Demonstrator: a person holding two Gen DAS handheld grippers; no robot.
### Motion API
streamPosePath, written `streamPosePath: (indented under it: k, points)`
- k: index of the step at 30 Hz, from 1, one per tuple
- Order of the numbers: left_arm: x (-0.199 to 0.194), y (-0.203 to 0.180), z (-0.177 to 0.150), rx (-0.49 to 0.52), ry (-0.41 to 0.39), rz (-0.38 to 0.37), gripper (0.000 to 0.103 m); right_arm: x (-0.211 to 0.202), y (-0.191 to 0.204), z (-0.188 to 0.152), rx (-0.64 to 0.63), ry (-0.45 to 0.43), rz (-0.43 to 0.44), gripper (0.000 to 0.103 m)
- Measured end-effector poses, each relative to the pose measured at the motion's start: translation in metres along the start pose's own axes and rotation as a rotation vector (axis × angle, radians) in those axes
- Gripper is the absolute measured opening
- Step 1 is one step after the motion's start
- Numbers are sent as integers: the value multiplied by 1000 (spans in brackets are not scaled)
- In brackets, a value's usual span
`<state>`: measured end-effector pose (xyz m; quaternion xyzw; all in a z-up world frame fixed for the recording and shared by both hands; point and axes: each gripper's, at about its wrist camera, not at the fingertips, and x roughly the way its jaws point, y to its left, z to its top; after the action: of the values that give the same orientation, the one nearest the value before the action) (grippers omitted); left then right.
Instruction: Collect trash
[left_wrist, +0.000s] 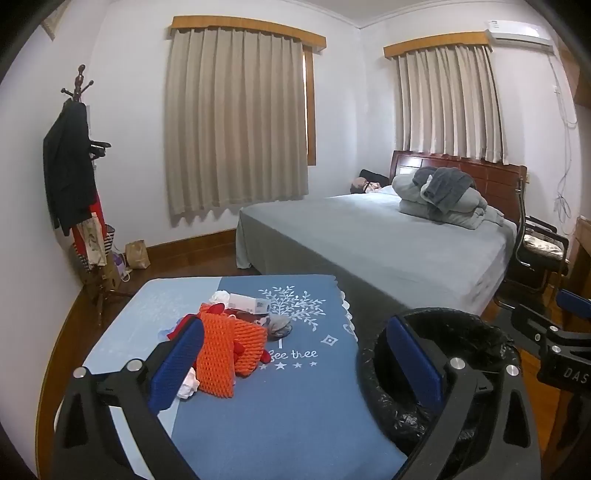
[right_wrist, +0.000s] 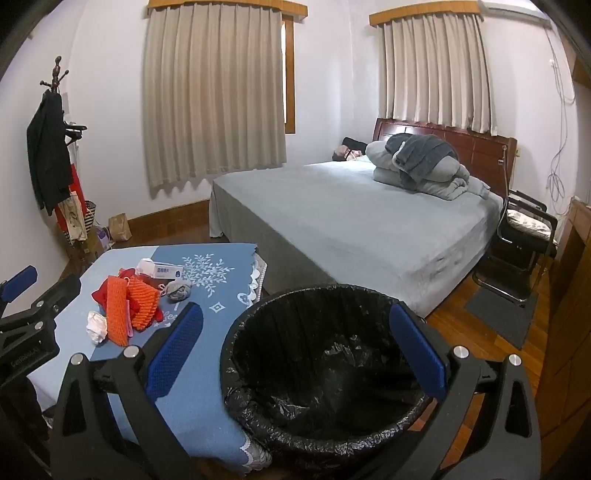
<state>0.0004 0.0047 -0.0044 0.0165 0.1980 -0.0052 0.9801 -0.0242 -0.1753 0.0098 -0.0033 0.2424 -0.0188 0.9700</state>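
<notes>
Bedroom table (left_wrist: 295, 406); both tongs (left_wrist: 295, 354) (right_wrist: 295, 343) wide, empty

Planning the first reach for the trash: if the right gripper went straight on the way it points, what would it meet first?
Most likely the black-lined trash bin: the open right gripper aims down into its mouth, though depth is unclear.

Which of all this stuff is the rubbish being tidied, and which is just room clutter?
For the job: orange foam nets, white box, crumpled tissue, grey wad, lined bin.

Just there: coat rack, bed, chair, paper bag.
</notes>
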Motion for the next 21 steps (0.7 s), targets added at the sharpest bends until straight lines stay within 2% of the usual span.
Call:
streamPosePath:
  k: [21]
  points:
    - [2,2,1,-1,2,3,97,-1,-1,2,-1,-1,0,98]
